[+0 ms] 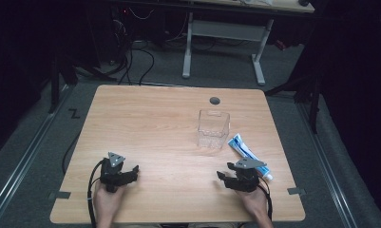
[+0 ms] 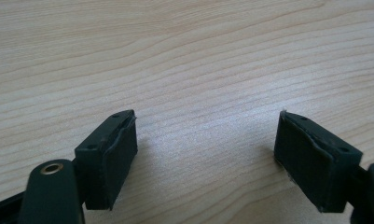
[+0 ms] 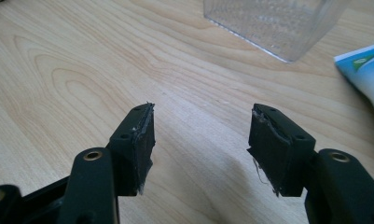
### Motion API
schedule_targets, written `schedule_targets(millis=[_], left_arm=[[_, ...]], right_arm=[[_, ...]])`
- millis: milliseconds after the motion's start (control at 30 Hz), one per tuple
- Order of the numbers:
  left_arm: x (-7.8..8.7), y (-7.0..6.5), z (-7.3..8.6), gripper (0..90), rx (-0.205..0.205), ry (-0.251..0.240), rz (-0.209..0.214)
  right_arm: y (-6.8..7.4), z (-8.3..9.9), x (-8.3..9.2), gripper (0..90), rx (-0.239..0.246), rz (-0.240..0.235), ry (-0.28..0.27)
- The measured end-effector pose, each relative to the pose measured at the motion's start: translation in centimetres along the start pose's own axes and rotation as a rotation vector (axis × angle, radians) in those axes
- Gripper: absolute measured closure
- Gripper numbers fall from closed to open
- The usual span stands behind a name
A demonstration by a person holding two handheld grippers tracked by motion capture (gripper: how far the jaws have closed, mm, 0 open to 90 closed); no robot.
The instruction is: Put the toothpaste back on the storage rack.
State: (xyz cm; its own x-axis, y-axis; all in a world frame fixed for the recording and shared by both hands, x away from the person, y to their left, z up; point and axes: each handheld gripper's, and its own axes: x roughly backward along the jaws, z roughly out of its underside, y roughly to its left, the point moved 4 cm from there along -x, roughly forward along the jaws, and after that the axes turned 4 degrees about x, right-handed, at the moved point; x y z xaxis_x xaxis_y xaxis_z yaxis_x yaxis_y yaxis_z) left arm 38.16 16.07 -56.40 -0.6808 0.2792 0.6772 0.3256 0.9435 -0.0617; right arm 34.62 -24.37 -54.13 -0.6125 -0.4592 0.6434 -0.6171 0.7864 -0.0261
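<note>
Both grippers, left (image 1: 131,172) and right (image 1: 224,176), gaped wide, empty | one clear plastic box (image 1: 213,128) stood mid-table (image 1: 155,118) | one toothpaste tube (image 1: 249,155) lay beside it, near right gripper.

clear plastic container (image 1: 214,128): square-sided, open-topped, transparent, standing upright on the wooden table (image 1: 145,123), right of centre and toward the far edge; appears empty. in the right gripper view its lower corner (image 3: 273,25) shows finely textured walls.

toothpaste tube (image 1: 249,155): white with blue markings, lying flat, angled diagonally, just beside the container's right side, near the table's right edge.
</note>
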Motion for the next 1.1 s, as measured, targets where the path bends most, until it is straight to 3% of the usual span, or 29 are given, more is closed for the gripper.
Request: schedule_targets(millis=[600, 1100], left_arm=[[0.0, 0.0, 0.0, 21.6, 0.001, 0.000, 0.000], [0.0, 0.0, 0.0, 21.6, -0.001, 0.001, 0.000]], right_arm=[[-1.5, 0.5, 2.2, 42.3, -0.055, 0.042, -0.041], [-2.8, 0.3, 3.4, 39.2, -0.075, 0.037, -0.025]])
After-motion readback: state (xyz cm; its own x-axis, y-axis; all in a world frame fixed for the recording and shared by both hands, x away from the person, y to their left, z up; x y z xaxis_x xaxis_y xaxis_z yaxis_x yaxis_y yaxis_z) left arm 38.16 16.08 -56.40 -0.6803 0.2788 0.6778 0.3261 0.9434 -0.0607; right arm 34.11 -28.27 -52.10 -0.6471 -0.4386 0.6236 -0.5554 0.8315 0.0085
